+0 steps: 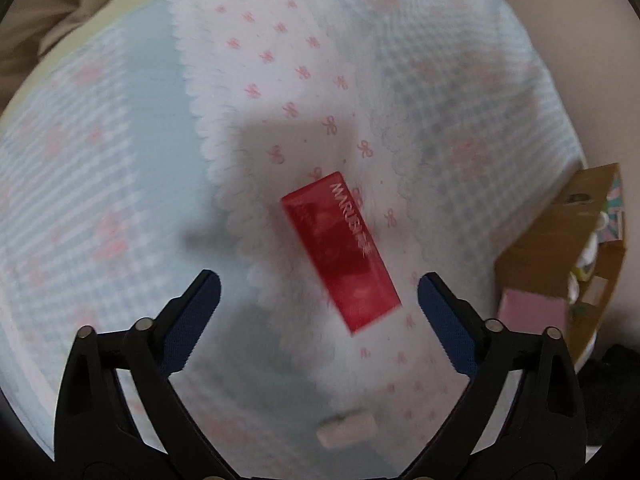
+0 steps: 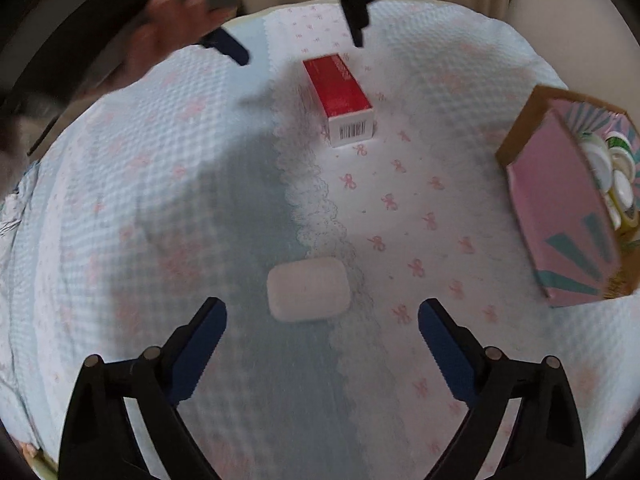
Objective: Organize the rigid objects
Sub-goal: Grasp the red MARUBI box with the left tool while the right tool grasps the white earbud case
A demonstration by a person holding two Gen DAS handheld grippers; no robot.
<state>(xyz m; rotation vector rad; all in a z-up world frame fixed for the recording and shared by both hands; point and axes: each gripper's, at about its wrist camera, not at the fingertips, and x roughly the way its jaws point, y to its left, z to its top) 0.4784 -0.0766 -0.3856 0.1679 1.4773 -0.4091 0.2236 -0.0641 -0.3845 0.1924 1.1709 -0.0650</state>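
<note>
A red box with white lettering lies flat on the cloth, just ahead of my open, empty left gripper. The right wrist view shows it at the far side, with a barcode end facing me. A small white rounded case lies just ahead of my open, empty right gripper; it also shows in the left wrist view below the left fingers. The left gripper hangs open above the red box in the right wrist view.
A pale blue and white cloth with pink bows covers the surface. A pink and teal cardboard box holding tape rolls stands at the right; it shows in the left wrist view at the right edge.
</note>
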